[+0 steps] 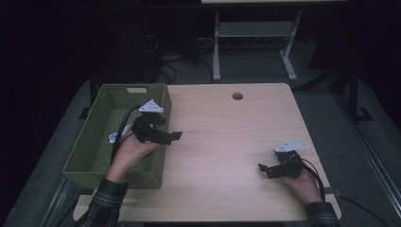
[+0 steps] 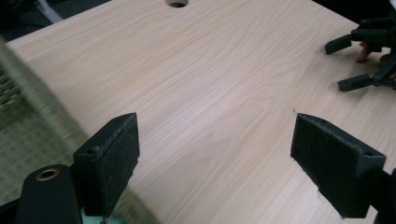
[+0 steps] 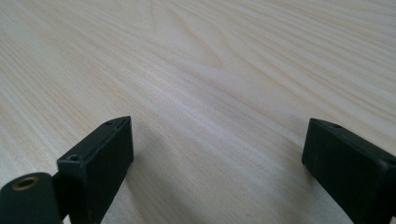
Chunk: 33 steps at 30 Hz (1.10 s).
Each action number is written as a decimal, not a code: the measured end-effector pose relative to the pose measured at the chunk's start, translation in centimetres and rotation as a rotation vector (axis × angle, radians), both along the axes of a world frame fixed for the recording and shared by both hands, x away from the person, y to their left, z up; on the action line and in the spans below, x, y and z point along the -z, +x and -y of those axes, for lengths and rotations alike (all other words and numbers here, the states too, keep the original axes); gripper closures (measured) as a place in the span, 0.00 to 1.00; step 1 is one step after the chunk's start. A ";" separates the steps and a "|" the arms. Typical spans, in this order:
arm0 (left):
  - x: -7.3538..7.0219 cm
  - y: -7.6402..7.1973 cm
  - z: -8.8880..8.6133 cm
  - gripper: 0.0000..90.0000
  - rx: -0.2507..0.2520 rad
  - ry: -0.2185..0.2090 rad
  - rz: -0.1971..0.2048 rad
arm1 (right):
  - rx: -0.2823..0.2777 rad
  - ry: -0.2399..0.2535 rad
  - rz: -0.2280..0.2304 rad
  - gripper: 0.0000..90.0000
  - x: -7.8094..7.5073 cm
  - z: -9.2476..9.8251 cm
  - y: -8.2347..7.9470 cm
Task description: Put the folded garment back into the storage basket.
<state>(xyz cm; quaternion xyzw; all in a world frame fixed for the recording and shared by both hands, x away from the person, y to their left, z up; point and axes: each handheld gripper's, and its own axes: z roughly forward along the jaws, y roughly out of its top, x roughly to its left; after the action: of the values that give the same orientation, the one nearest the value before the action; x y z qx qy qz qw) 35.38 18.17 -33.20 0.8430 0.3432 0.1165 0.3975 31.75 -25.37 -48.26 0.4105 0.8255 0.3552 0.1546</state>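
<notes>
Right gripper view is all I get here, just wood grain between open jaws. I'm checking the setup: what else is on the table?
Observer: A green woven basket sits at the table's left edge.
Operator: Where is the left gripper?
Observer: The left gripper is at the basket's right rim, jaws wide open with nothing between them.
Operator: Anything in the basket?
Observer: Something small and pale lies inside; I cannot tell what.

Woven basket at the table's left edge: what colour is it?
Olive green, clearest in the high view: the rectangular woven basket.
</notes>
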 end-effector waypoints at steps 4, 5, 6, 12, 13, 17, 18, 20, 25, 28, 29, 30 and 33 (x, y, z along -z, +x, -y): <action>0.4 -0.4 1.8 0.17 0.024 -0.006 0.011 | 0.000 0.000 0.000 0.10 0.0 0.0 0.0; 0.6 -0.5 2.3 0.17 0.029 -0.005 0.014 | 0.000 0.000 0.000 0.10 0.0 0.0 0.0; 0.9 -0.6 2.8 0.17 0.039 -0.004 0.016 | 0.000 0.000 0.000 0.10 0.0 0.0 0.0; 2.5 -1.1 5.0 0.17 0.059 -0.002 0.031 | 0.002 0.003 -0.001 0.10 0.0 0.0 0.0; 2.8 -1.2 5.4 0.17 0.061 -0.003 0.028 | 0.000 0.000 0.000 0.10 0.0 0.0 0.0; 4.5 -1.7 6.8 0.16 0.069 0.014 0.039 | 0.002 0.003 -0.001 0.10 0.0 0.0 0.0; 4.8 -1.7 7.0 0.16 0.071 0.015 0.036 | 0.000 0.000 0.000 0.10 0.0 0.0 0.0; 5.6 -1.9 7.6 0.16 0.072 0.025 0.037 | 0.000 0.000 0.000 0.10 0.0 0.0 0.0; 7.7 -2.2 8.4 0.16 0.058 0.041 0.047 | 0.002 0.003 -0.002 0.10 0.0 0.0 0.0; 9.0 -2.1 8.6 0.16 0.047 0.059 0.053 | 0.002 0.002 -0.001 0.09 0.0 0.0 0.0; 9.3 -2.1 8.6 0.16 0.047 0.065 0.044 | 0.001 0.002 -0.001 0.10 0.0 0.0 0.0; 9.8 -2.1 8.7 0.16 0.051 0.077 0.037 | 0.002 0.002 -0.001 0.10 0.0 0.0 0.0; 11.0 -2.1 9.1 0.16 0.058 0.107 0.026 | 0.002 0.002 -0.001 0.10 0.0 0.0 0.0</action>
<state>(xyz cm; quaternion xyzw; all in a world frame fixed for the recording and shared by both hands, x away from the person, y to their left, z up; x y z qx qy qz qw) 33.31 9.04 -44.16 0.8709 0.3067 0.1342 0.3597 31.74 -25.35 -48.26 0.4115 0.8249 0.3558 0.1541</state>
